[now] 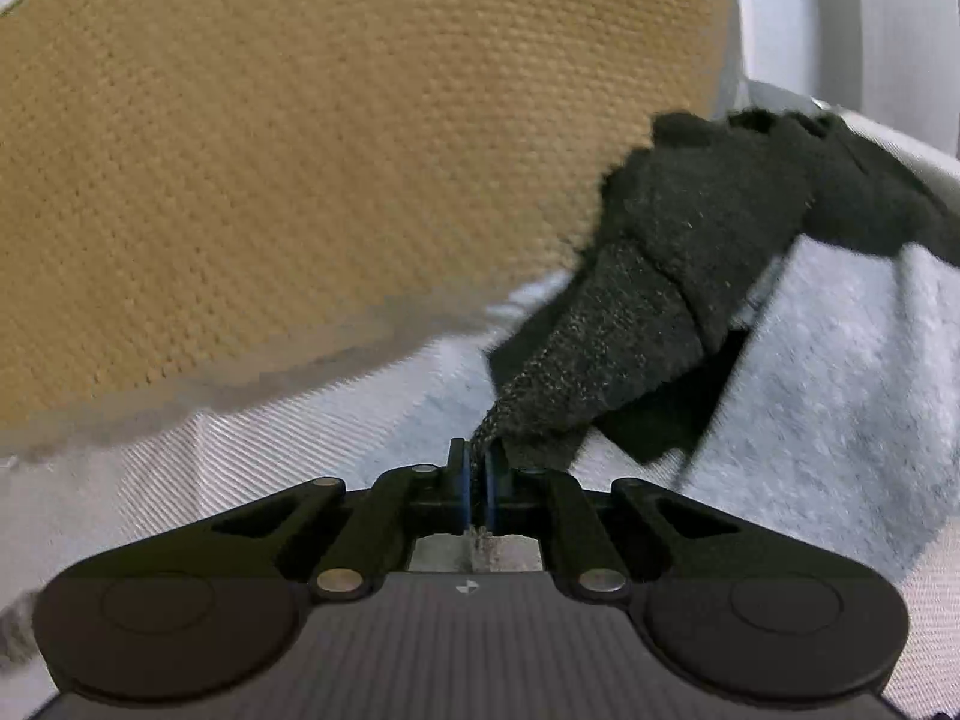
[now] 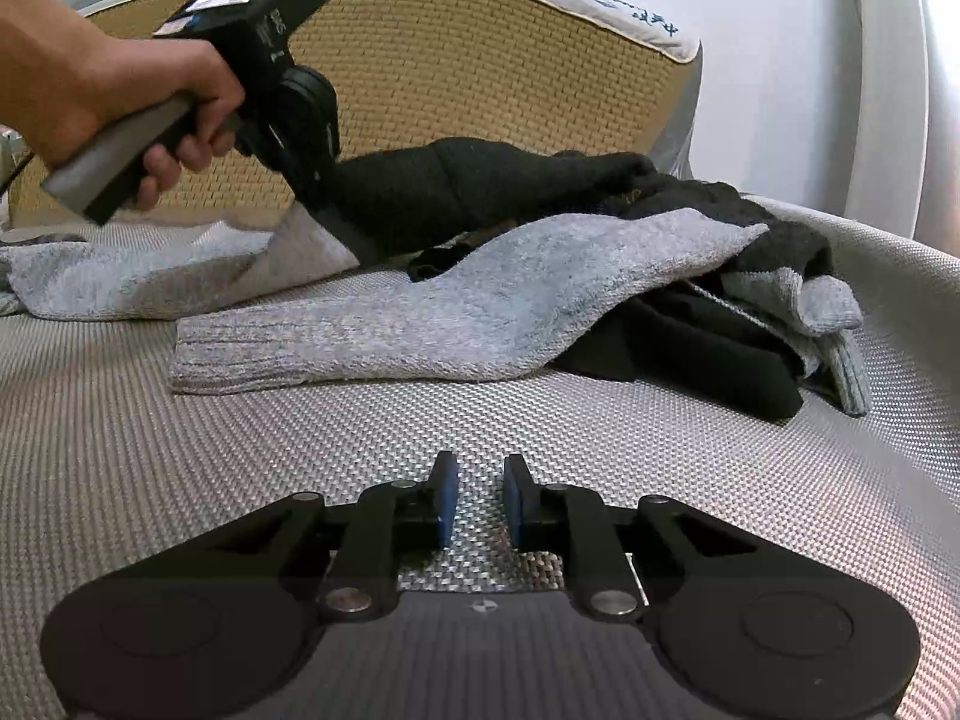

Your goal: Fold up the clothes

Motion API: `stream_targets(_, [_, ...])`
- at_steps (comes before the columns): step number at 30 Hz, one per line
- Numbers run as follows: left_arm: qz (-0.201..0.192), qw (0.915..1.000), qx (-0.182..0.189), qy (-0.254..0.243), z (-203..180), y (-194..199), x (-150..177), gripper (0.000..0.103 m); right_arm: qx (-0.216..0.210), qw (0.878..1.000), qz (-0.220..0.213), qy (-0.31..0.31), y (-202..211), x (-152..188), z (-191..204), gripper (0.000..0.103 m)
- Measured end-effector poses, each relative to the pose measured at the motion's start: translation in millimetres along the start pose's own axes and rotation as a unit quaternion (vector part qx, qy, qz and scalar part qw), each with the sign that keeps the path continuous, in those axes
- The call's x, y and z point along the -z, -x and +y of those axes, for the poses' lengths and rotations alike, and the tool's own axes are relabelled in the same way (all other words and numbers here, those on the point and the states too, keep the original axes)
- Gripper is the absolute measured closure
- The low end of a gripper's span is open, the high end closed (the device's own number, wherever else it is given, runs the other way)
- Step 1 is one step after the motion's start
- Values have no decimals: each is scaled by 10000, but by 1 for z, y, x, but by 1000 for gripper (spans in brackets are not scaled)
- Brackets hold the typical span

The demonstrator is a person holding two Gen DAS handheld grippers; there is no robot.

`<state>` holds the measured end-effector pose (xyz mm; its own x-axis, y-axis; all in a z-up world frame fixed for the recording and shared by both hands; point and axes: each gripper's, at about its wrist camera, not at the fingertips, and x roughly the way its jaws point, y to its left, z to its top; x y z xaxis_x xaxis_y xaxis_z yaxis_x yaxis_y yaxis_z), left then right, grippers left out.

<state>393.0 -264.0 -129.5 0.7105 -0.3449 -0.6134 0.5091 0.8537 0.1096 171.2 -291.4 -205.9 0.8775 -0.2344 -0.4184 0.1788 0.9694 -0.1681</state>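
The black sock [image 1: 648, 312] is clamped at its cuff end between the blue pads of the left gripper [image 1: 478, 468], whose jaws are closed down to the thickness of the knit. From the jaws the sock runs up and to the right, lifted off the surface, and its far end merges with other dark fabric. In the right wrist view the same black sock [image 2: 480, 186] stretches from the left gripper [image 2: 342, 228] toward a heap of clothes at the right side of the mattress [image 2: 180, 450].

Below the lifted sock lies a grey sock [image 2: 432, 318], flat on the woven mattress surface, its ribbed cuff pointing left and its toe end resting against the heap. A second grey garment [image 2: 120, 282] lies behind it to the left. The heap [image 2: 750, 312] consists of black and grey knit pieces piled together; individual items cannot be separated.

A hand [image 2: 108, 96] holds the left gripper by its handle, at the upper left of the right wrist view.

The right gripper [image 2: 480, 498] hovers low over bare mattress surface near the front edge. Its jaws stand partly open with nothing between the pads.

Behind the clothes a tan woven panel [image 1: 300, 150] with a pale border rises along the rear edge of the mattress.
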Motion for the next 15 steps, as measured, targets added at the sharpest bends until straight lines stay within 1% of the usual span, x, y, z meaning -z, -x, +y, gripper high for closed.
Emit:
stream_targets(2, [-81, 9998, -154, -79, 7, 1, -4, 98, -25, 10000, -1, -49, -1, 0, -2, 83])
stream_targets(4, [-118, 9989, -434, -101, 18, 0, -7, 98, -52, 9999, -1, -115, 0, 0, -4, 83])
stream_targets(6, [-66, 9975, -700, -45, 33, -2, -10, 98, -52, 9999, -3, -139, -1, 0, -4, 83])
stream_targets(8, [-36, 9955, -938, 153, 50, -3, -12, 98, -48, 9999, -17, -125, 0, 0, -4, 82])
stream_targets(11, [-66, 9915, -1274, 236, 70, 0, -12, 98, -46, 9999, -30, -93, 0, 1, -4, 82])
stream_targets(12, [-30, 9909, -1321, 269, 77, 1, -9, 98, -53, 9999, -36, -96, 0, 1, -4, 82])
stream_targets(15, [38, 9895, -1441, 99, 84, 3, -1, 97, -66, 9999, -50, -110, 0, 1, -5, 82])
